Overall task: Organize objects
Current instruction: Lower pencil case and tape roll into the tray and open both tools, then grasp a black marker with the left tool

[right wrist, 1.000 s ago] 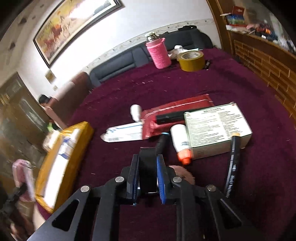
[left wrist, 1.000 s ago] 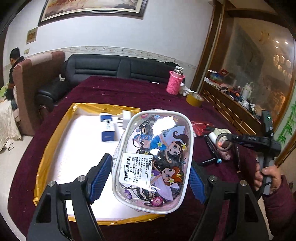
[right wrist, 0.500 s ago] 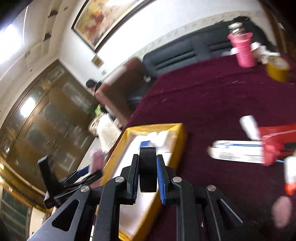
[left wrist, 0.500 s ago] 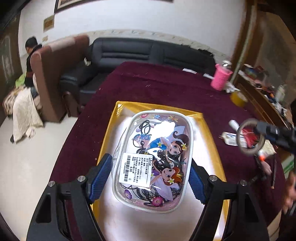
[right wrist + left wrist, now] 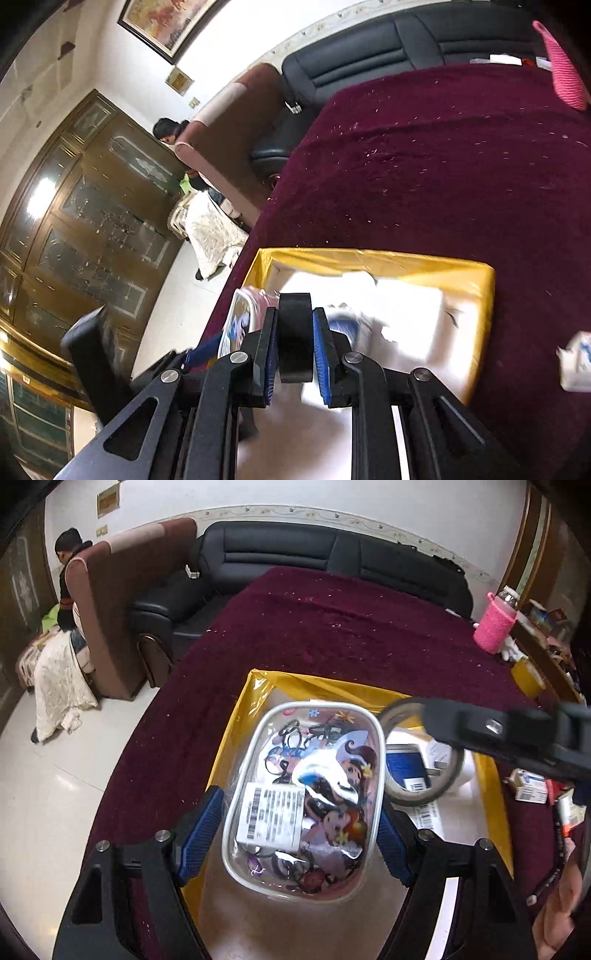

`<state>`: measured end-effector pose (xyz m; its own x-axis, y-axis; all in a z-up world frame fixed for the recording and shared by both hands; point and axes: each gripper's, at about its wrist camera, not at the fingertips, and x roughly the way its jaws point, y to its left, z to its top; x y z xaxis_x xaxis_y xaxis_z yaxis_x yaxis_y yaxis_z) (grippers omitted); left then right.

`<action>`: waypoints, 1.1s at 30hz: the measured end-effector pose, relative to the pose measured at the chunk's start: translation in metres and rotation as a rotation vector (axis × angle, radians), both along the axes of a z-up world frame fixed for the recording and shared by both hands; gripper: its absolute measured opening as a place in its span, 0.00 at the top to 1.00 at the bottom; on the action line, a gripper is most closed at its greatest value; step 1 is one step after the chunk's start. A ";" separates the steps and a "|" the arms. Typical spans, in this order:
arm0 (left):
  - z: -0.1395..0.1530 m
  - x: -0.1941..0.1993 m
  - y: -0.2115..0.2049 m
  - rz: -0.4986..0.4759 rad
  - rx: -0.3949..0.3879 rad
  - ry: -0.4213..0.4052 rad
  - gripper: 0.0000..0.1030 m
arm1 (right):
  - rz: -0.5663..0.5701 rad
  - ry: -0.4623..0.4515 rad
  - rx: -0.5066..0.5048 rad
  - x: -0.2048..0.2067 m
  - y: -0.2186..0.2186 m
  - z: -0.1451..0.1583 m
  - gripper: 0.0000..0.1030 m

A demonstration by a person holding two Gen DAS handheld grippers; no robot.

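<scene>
My left gripper [image 5: 299, 823] is shut on a clear cartoon-printed pouch [image 5: 303, 805] full of hair ties, held just above the white floor of a yellow-rimmed box [image 5: 332, 686] on the maroon tablecloth. Its blue pads press the pouch's two long sides. My right gripper [image 5: 294, 343] is shut on a black tape roll [image 5: 294, 332], also over the box [image 5: 369, 258]. In the left wrist view the roll [image 5: 421, 797] hangs right beside the pouch's right edge. A blue-and-white carton [image 5: 406, 768] lies in the box under the roll.
A pink-sleeved bottle [image 5: 495, 627] and a yellow tape roll [image 5: 528, 675] stand at the table's far right. Small cartons and tubes [image 5: 528, 786] lie right of the box. Past the table's left edge are a black sofa [image 5: 295, 561], a brown armchair [image 5: 122, 602] and a seated person [image 5: 70, 565].
Both grippers swung left. The pouch now hangs lower over the box's near left part. The right gripper carried the tape roll from the pile on the right to over the box.
</scene>
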<state>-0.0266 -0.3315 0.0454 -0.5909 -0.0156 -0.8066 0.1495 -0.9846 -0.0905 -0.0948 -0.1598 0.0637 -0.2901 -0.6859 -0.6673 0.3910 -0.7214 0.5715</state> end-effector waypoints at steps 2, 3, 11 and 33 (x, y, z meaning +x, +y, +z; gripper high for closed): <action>0.001 -0.003 0.000 0.002 -0.003 0.001 0.25 | -0.003 0.010 0.031 -0.006 -0.007 -0.002 0.80; 0.001 -0.002 0.000 0.002 0.008 0.002 0.25 | -0.005 0.015 0.047 -0.010 -0.010 -0.004 0.80; 0.010 0.011 -0.016 0.003 0.188 0.008 0.20 | 0.010 -0.059 0.018 -0.026 -0.012 -0.022 0.73; 0.097 0.093 0.136 -0.287 0.197 0.245 0.07 | -0.582 0.558 0.356 0.172 0.301 0.082 0.00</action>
